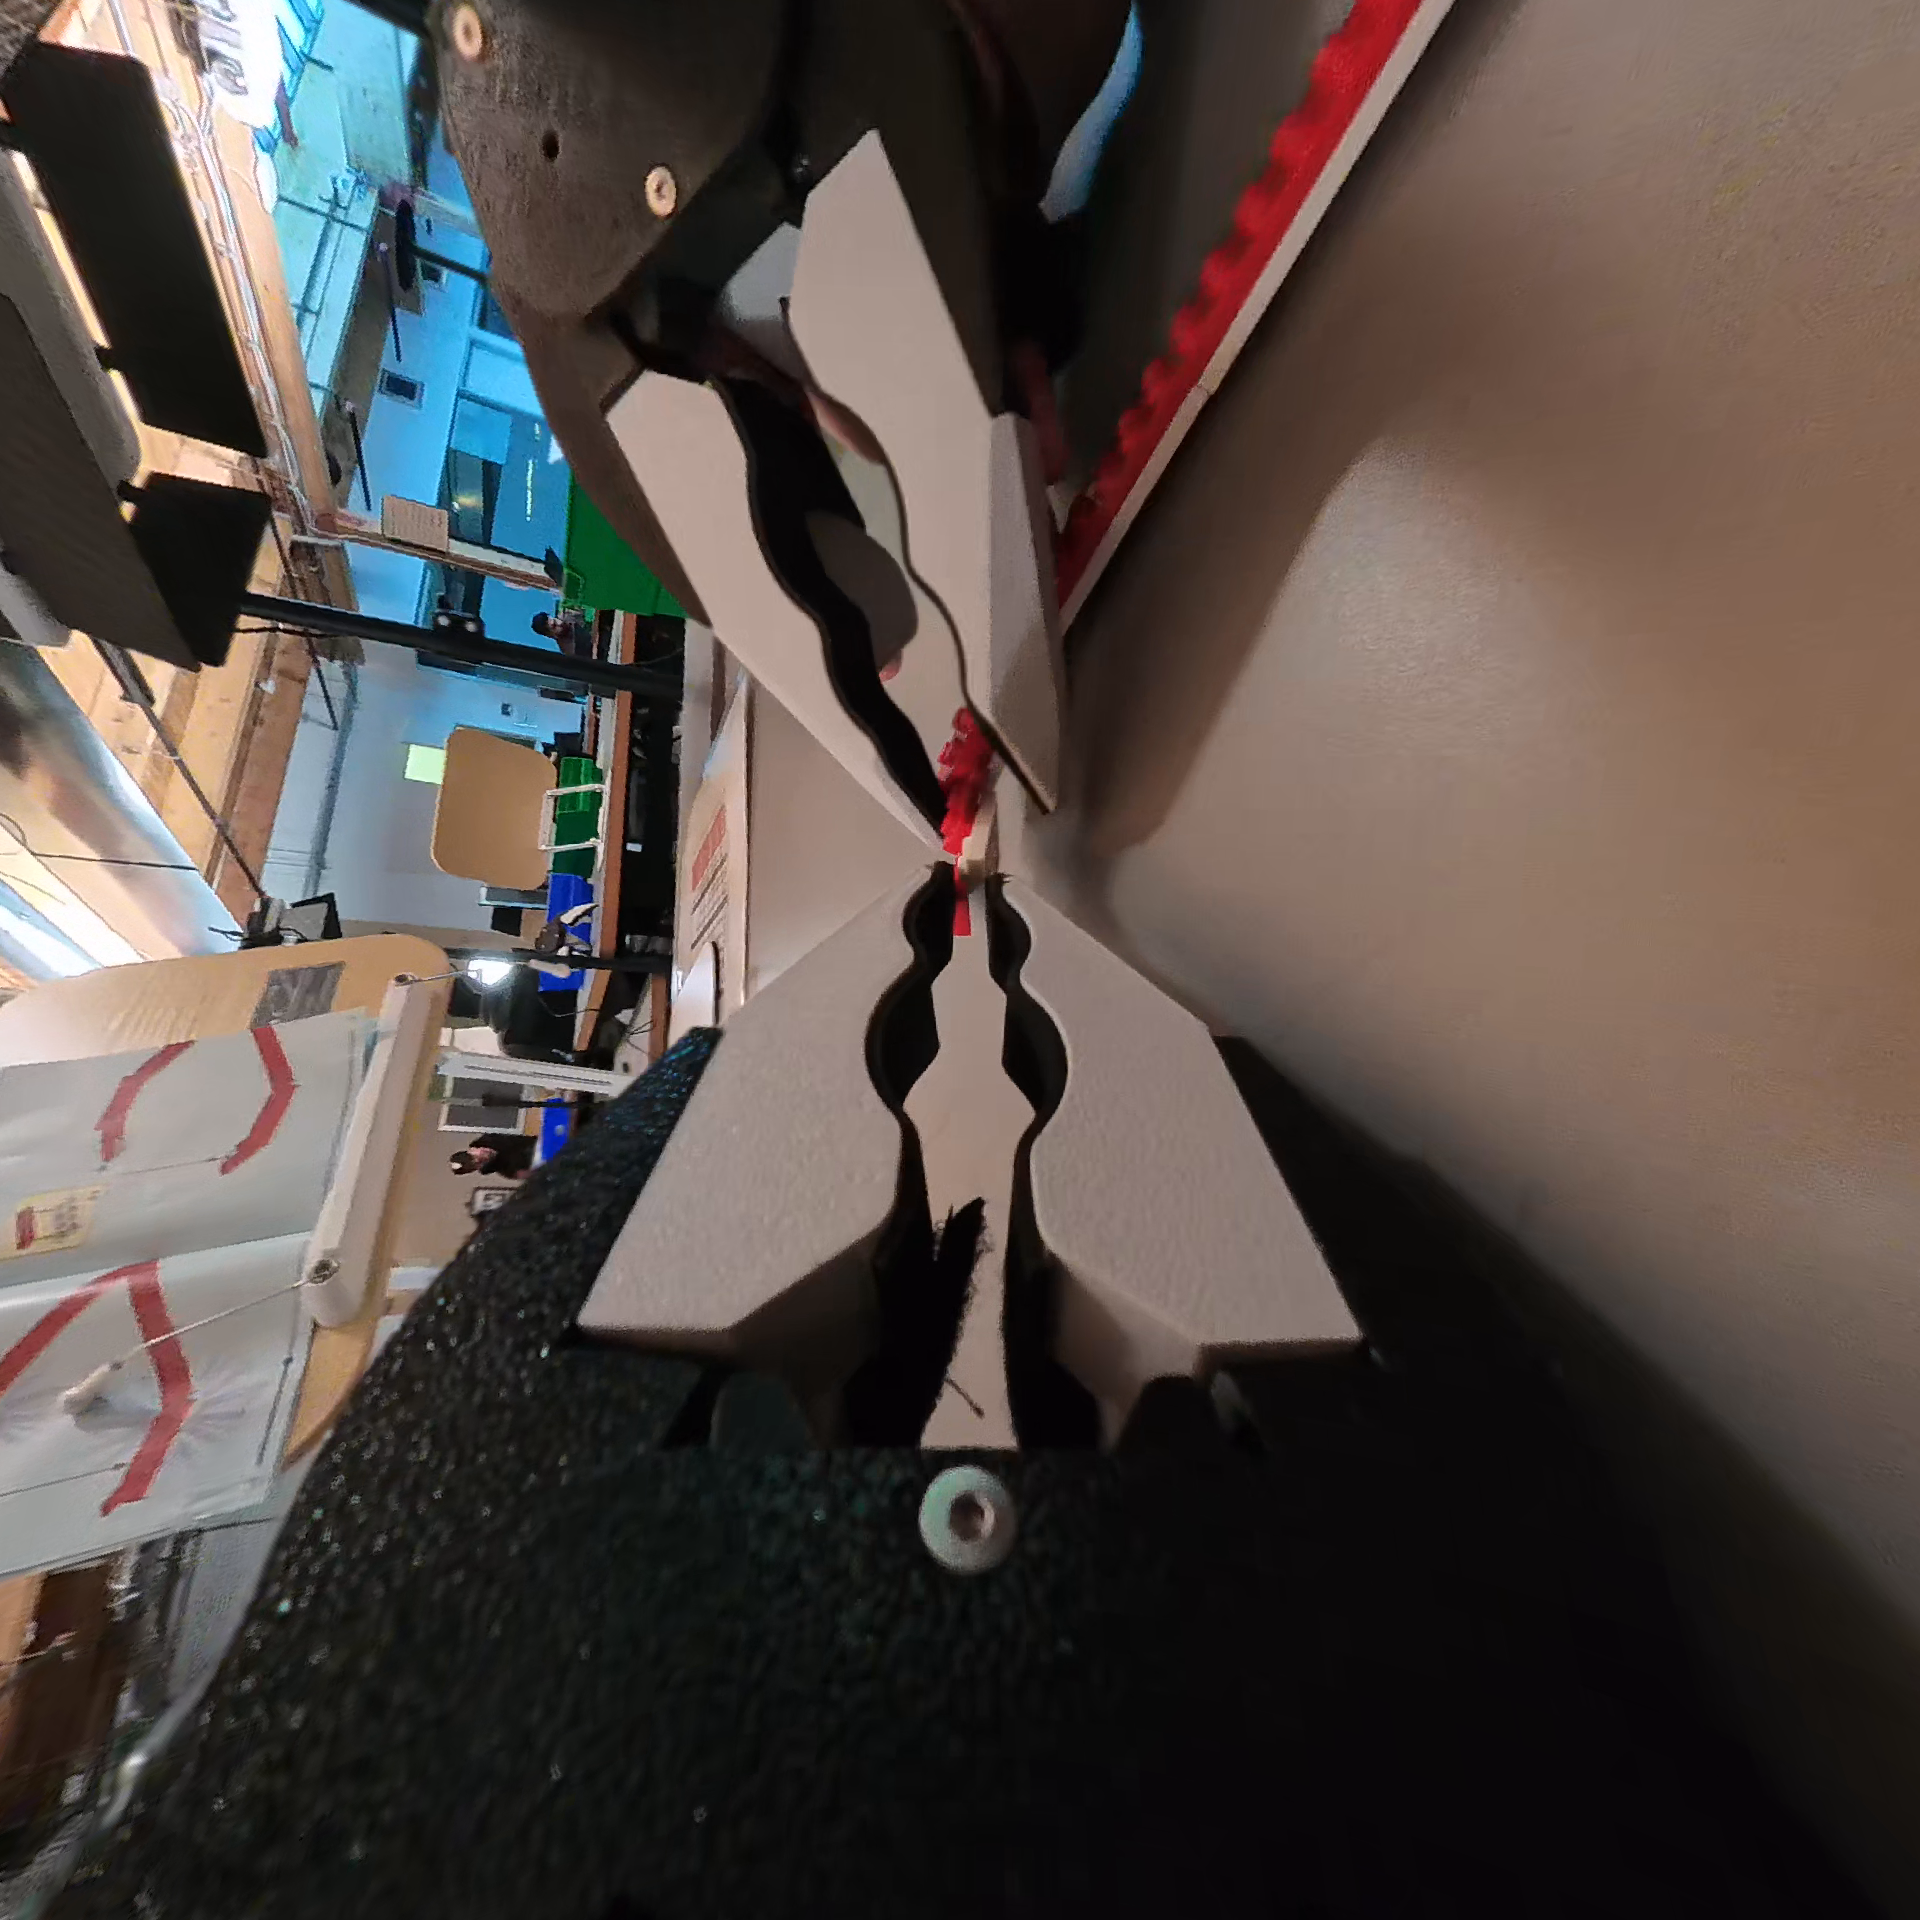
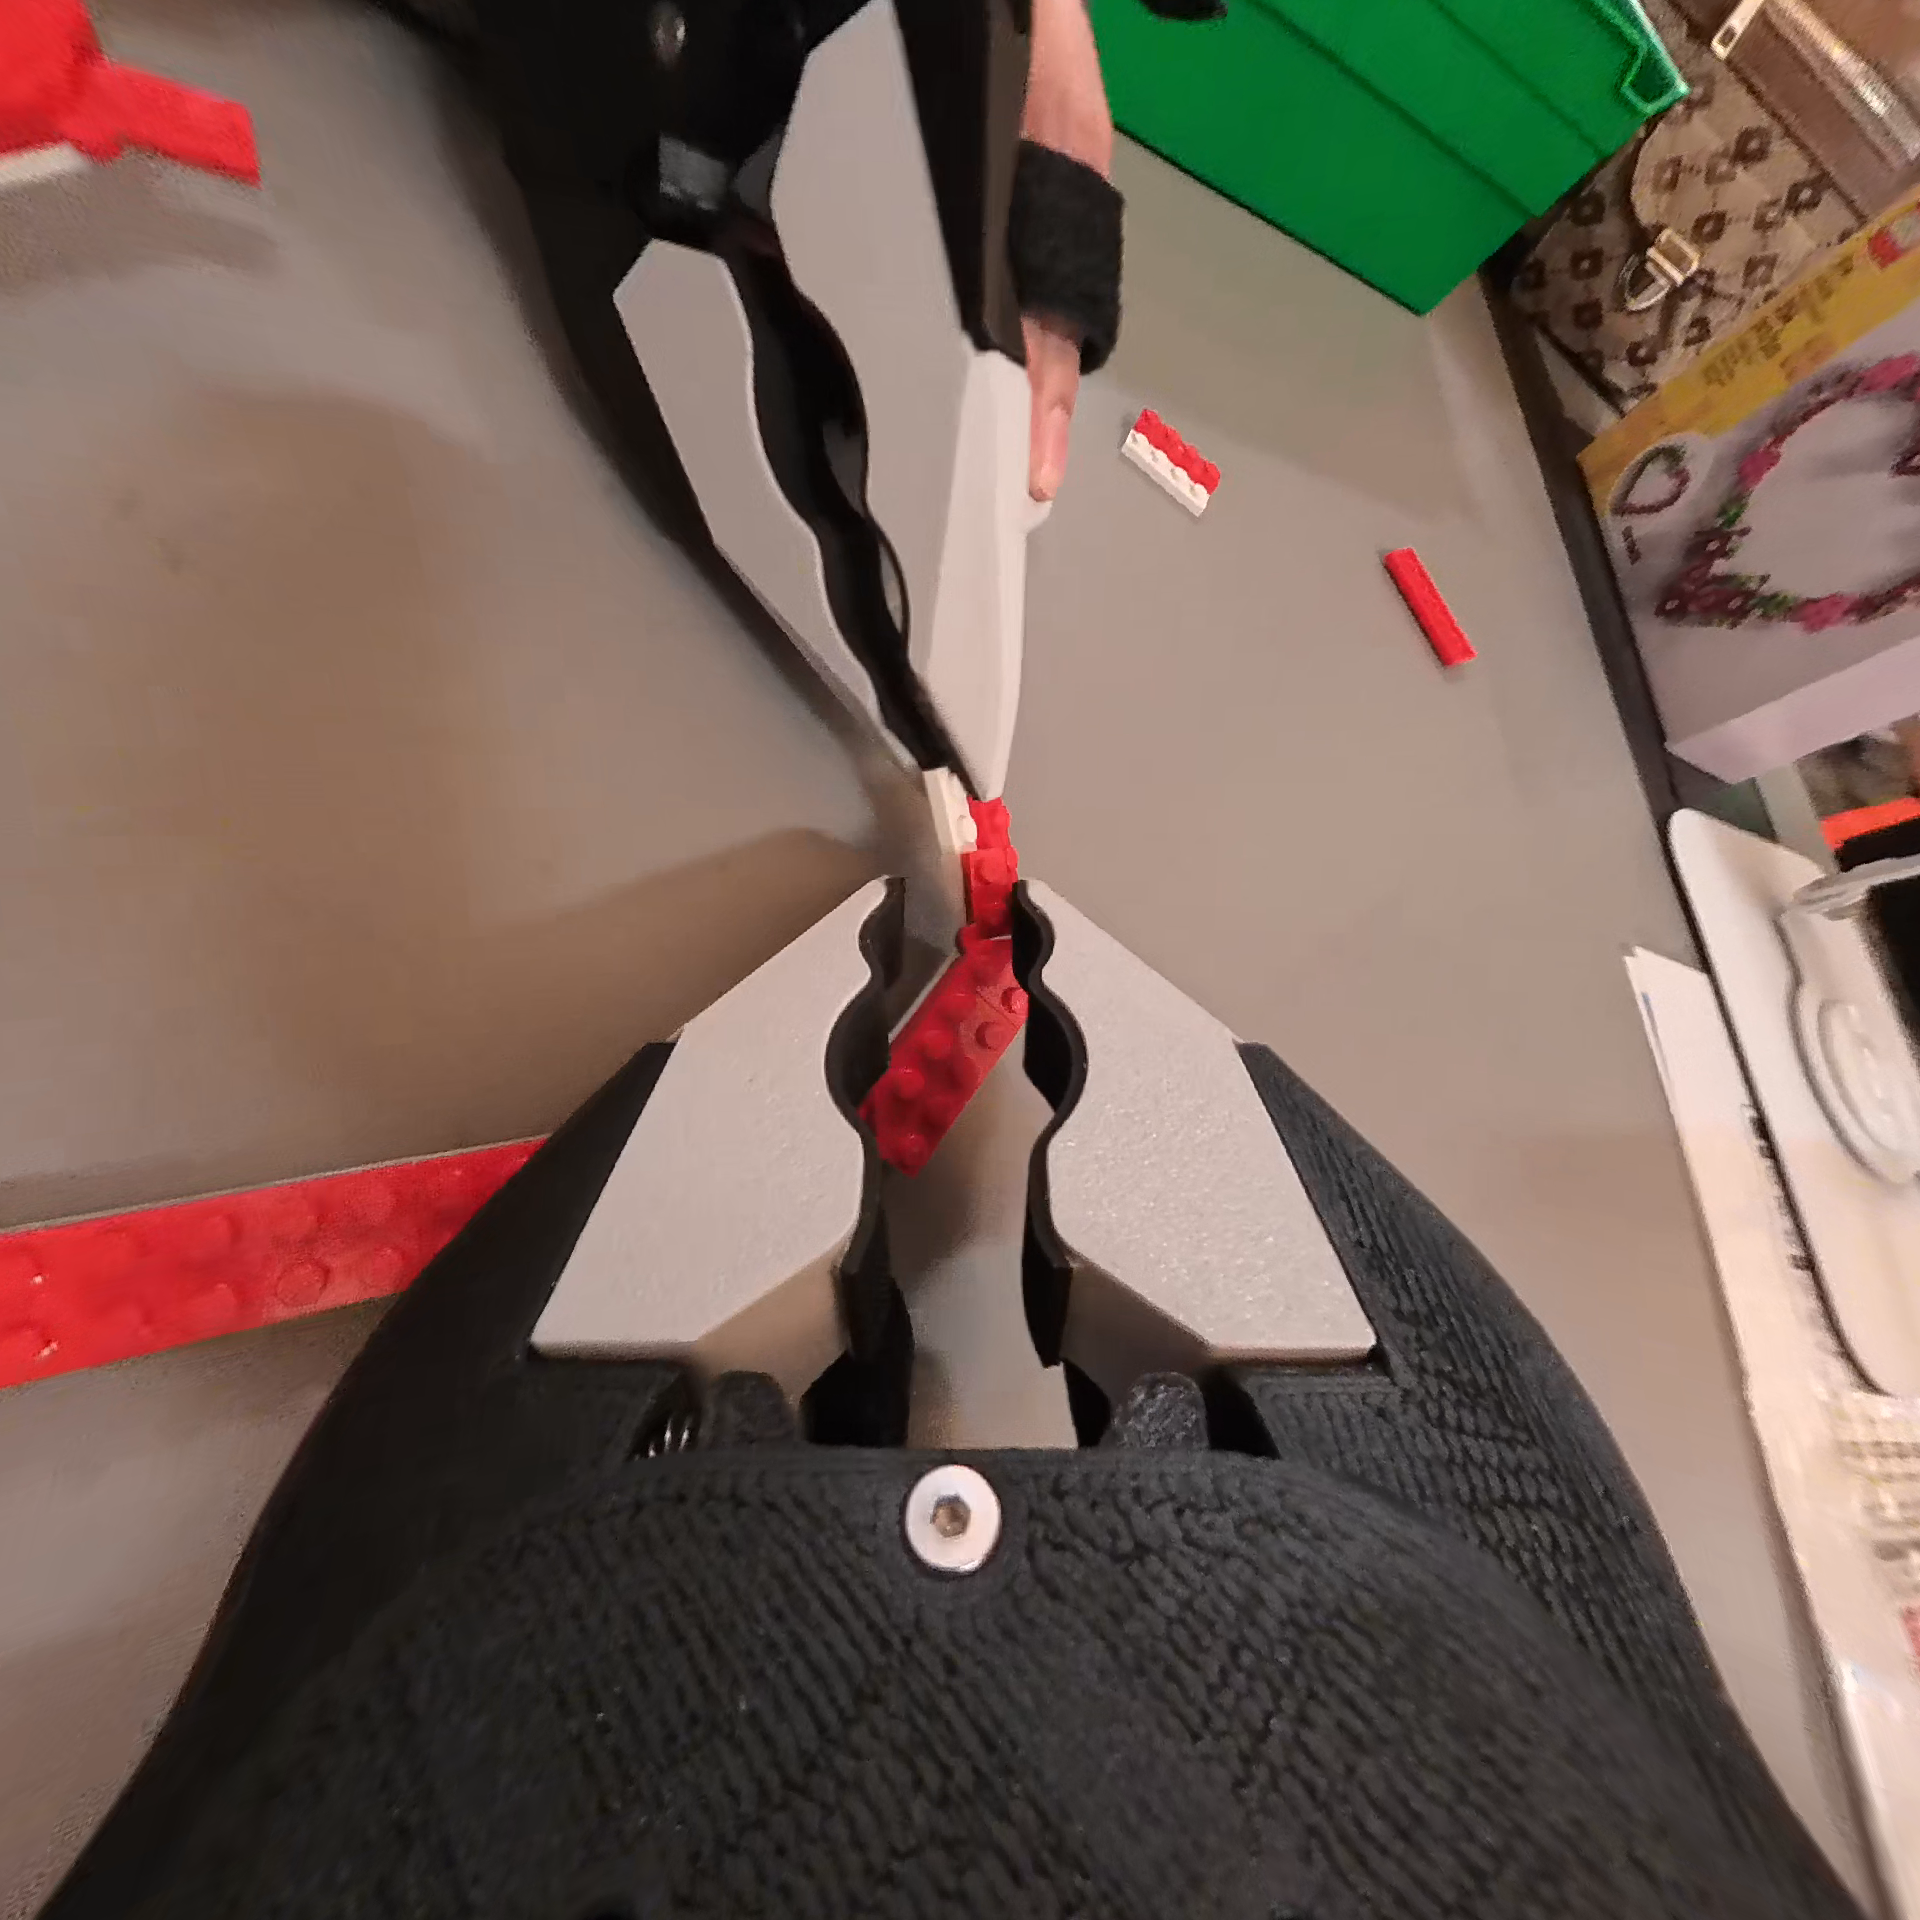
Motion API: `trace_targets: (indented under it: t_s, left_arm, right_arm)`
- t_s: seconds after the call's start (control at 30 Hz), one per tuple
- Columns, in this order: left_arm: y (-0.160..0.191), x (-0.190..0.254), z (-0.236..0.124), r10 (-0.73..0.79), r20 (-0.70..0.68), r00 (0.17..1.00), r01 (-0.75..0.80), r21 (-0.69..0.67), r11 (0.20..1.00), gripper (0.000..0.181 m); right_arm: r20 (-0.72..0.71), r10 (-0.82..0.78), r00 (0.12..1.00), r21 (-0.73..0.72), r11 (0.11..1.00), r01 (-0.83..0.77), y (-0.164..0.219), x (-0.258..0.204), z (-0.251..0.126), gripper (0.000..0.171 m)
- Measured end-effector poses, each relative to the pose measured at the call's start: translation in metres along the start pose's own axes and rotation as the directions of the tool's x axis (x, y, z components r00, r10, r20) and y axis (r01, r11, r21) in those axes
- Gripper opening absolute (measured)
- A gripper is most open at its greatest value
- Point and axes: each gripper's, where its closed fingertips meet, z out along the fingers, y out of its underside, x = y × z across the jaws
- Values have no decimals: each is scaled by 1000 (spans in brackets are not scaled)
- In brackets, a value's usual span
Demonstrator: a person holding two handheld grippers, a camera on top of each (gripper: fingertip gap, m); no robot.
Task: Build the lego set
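Observation:
In the right wrist view my right gripper is shut on a red brick assembly that lies slanted between its fingers, above the grey table. My left gripper comes in from above, tip to tip with the right one. It is shut on a small white-and-red piece that touches the red assembly's far end. In the left wrist view my left gripper pinches the white piece. The red bricks run into my right gripper opposite.
A long red plate strip lies at left, and a red-and-white strip shows in the left wrist view. A red-and-white brick and a red plate lie on the table. A green bin, a patterned bag and a set box stand at right. Only a small space, under 4 cm, lies between the two pairs of fingers. From either gripper's tips it is about 25 cm to the red plate.

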Motion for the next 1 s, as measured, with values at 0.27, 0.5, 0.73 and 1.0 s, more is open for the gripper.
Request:
trace_targets:
  t_s: [0.27,0.5,0.73,1.0]
  left_arm:
    - [1,4,1,-60,-44,997,61,12,998,4]
    - [-2,7,2,-80,-62,995,81,18,997,4]
    - [-3,6,2,-64,-51,997,65,21,998,4]
    - [-5,8,1,-60,-48,997,62,31,998,3]
  right_arm:
    - [-40,-74,996,-36,997,72,0,3,-1,31]
    - [-47,-191,980,-150,972,182,3,-3,-9,26]
    - [-43,-201,979,-153,969,193,2,-6,-8,19]
    - [-46,-143,989,-105,985,137,3,-9,-6,19]
